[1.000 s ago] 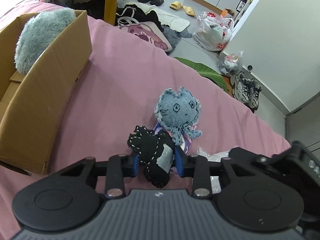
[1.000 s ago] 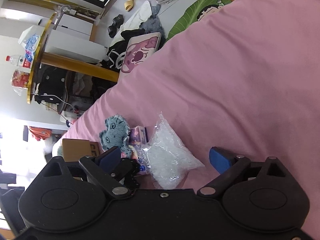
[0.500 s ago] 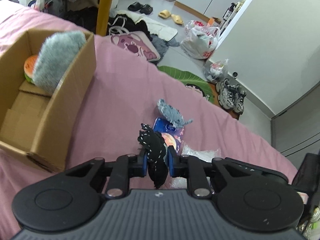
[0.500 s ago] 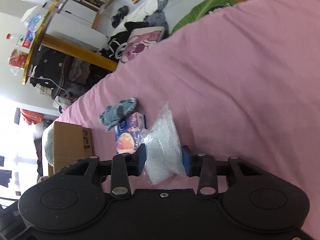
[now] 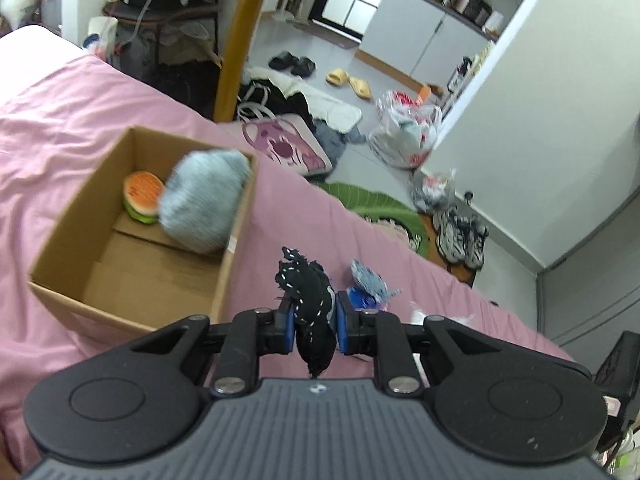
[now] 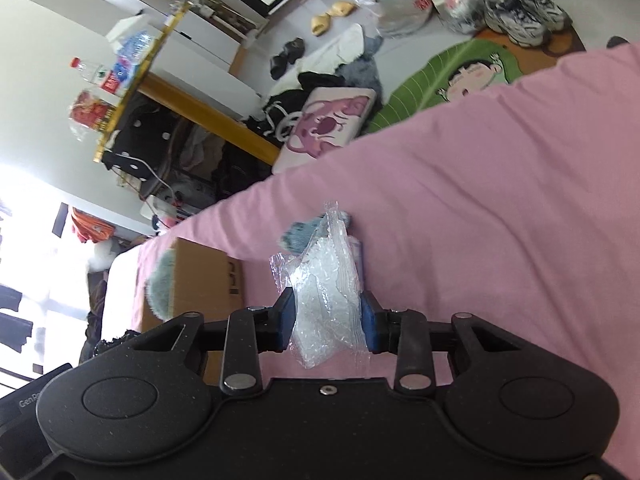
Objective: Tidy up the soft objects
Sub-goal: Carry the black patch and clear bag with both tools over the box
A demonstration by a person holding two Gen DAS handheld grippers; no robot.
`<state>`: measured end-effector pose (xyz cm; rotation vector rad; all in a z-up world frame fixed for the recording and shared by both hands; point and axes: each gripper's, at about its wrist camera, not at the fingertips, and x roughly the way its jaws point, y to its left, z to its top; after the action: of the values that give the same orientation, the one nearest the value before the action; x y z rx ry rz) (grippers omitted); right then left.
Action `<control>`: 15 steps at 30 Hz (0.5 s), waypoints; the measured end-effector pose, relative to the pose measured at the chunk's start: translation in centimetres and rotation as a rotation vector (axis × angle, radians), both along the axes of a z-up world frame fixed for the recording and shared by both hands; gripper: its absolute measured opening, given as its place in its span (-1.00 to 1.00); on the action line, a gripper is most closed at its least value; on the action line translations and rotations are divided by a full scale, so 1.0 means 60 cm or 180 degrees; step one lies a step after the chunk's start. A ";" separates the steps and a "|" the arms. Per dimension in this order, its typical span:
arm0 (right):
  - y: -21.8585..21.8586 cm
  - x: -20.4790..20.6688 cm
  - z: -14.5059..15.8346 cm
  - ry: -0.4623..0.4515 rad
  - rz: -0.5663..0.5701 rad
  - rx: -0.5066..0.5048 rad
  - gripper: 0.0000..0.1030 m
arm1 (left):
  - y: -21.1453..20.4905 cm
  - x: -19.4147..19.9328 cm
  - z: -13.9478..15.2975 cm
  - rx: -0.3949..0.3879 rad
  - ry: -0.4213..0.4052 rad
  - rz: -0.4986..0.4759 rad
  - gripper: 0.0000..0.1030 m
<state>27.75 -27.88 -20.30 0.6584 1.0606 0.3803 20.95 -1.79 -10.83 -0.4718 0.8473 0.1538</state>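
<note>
My left gripper (image 5: 313, 327) is shut on a black stitched plush toy (image 5: 310, 300), held above the pink bed just right of an open cardboard box (image 5: 140, 288). Inside the box lie a grey furry plush (image 5: 204, 204) and a burger plush (image 5: 143, 197). A denim-blue octopus plush (image 5: 370, 278) rests on a blue packet (image 5: 358, 296) beyond the fingers. My right gripper (image 6: 326, 326) is shut on a clear plastic bag of white filling (image 6: 324, 284), lifted off the bed. Behind it sit the octopus plush (image 6: 302, 234) and the box (image 6: 200, 284).
The pink bed sheet (image 5: 100, 120) spreads around the box. Past the bed's edge the floor holds a pink cushion (image 5: 286, 148), a green mat (image 5: 380, 210), sneakers (image 5: 462, 236), plastic bags (image 5: 404, 136) and a yellow table leg (image 5: 236, 48).
Both grippers rose from the bed with their loads. The right one closed on the clear bag and lifted it. The left one carried the black plush up beside the box.
</note>
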 end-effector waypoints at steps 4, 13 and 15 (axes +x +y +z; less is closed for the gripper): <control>0.003 -0.006 0.021 -0.0097 -0.0045 -0.0025 -0.35 | 0.033 -0.016 0.022 0.0060 -0.0092 0.0120 -0.63; 0.030 -0.022 0.064 -0.0304 -0.0018 -0.0076 -0.35 | 0.106 -0.036 0.047 0.0017 -0.0209 0.0289 -0.63; 0.037 -0.025 0.072 -0.0339 -0.0010 -0.0087 -0.35 | 0.120 -0.039 0.051 0.0001 -0.0235 0.0316 -0.63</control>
<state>26.27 -25.65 -16.01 0.6088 0.9617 0.3932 18.63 5.39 -7.78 -0.5166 0.7521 0.2266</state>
